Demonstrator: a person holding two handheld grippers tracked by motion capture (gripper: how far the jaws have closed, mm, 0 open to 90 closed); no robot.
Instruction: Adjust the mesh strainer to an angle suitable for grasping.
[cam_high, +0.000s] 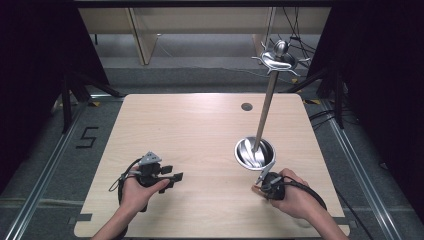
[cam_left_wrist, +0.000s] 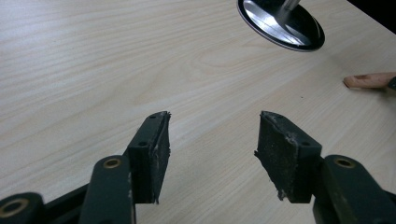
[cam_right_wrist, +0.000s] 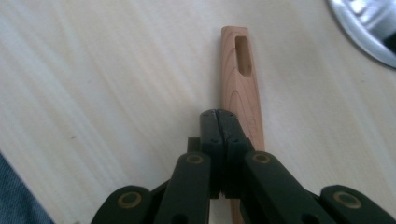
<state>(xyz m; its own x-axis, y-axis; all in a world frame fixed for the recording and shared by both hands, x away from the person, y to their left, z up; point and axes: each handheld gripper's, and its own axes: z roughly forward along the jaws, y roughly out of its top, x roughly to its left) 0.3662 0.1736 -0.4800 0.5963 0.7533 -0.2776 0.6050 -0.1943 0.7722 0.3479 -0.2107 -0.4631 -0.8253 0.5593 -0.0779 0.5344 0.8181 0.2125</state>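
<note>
Left tool (cam_left_wrist: 212, 140) gapes wide; right tool (cam_right_wrist: 219, 116) is closed.

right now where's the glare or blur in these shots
High view: glare on the round metal base, surroundings dark. Left gripper view: bright streaks on that base; jaws sharp. Right gripper view: wooden handle sharp, steel rim at the top corner washed out and soft.

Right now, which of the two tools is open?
The left tool is open: its two black pads stand wide apart above bare table. The right tool has its jaws pressed together, just above a wooden handle.
</note>
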